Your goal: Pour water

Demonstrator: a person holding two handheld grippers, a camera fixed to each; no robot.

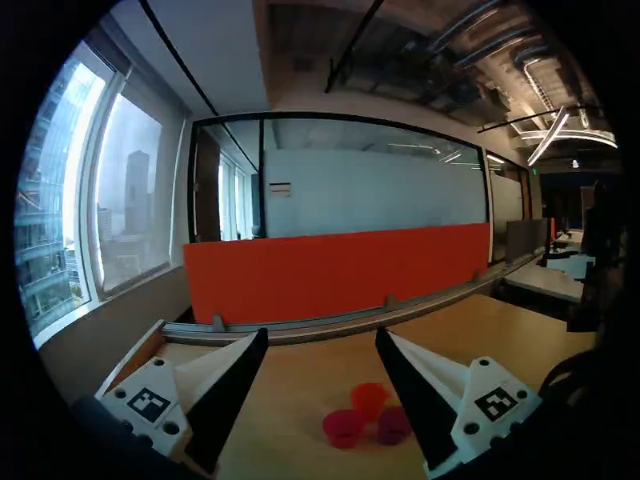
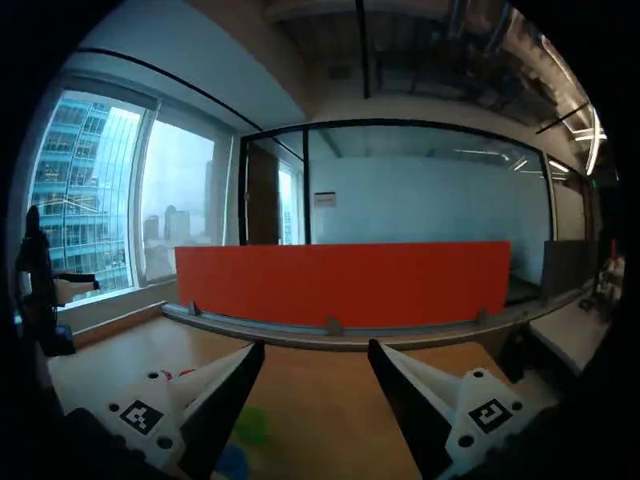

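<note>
1. Left tool [image 1: 320, 332] is hanging open over the counter [image 1: 496, 320]; three small cups [image 1: 368, 412] are sitting clustered below. I'm judging them light and crushable, so I'm favouring a gentle mid-wall grip.
2. Right tool [image 2: 316, 345] is gaping empty too; blurred green and blue shapes [image 2: 252, 424] are lying beneath it.

Orange partition [image 1: 336, 272] behind wooden desk [image 1: 304, 384], perhaps towers [image 1: 138, 180] beyond windows [image 1: 68, 240].

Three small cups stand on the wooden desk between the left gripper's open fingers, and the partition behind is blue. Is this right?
Not quite. The partition is orange, not blue, as the left gripper view shows. The three cups do stand on the wooden desk between the open fingers of the left gripper.
</note>
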